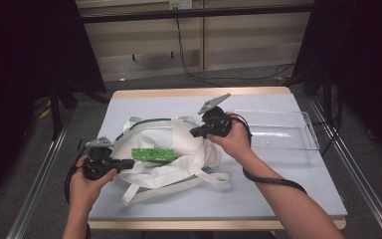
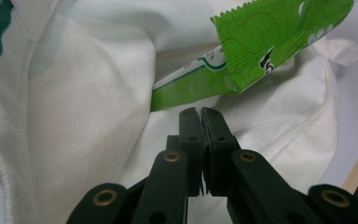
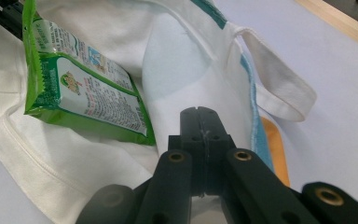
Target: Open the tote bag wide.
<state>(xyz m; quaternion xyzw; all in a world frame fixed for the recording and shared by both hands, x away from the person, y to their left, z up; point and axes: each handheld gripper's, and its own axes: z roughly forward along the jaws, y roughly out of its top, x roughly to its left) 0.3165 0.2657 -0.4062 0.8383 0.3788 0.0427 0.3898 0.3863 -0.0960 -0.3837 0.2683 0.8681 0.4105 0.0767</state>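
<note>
A white cloth tote bag point(image 1: 186, 149) with teal trim lies open in the middle of the table. A green snack packet point(image 1: 152, 155) rests in its mouth. My left gripper point(image 1: 131, 163) is shut, its tips at the bag's left edge just short of the packet point(image 2: 270, 37), against the white cloth point(image 2: 74, 116). My right gripper point(image 1: 193, 133) is shut at the bag's far right rim. Its tips point(image 3: 199, 111) sit on the cloth point(image 3: 98, 163) beside the packet point(image 3: 88, 88). Whether either pinches cloth I cannot tell.
A clear plastic tray point(image 1: 306, 149) stands on the table's right side, beyond the right hand. The bag's straps point(image 1: 179, 186) trail toward the near edge. The pale blue tabletop point(image 1: 288, 189) has a wooden rim. Dark curtains and metal rails flank the table.
</note>
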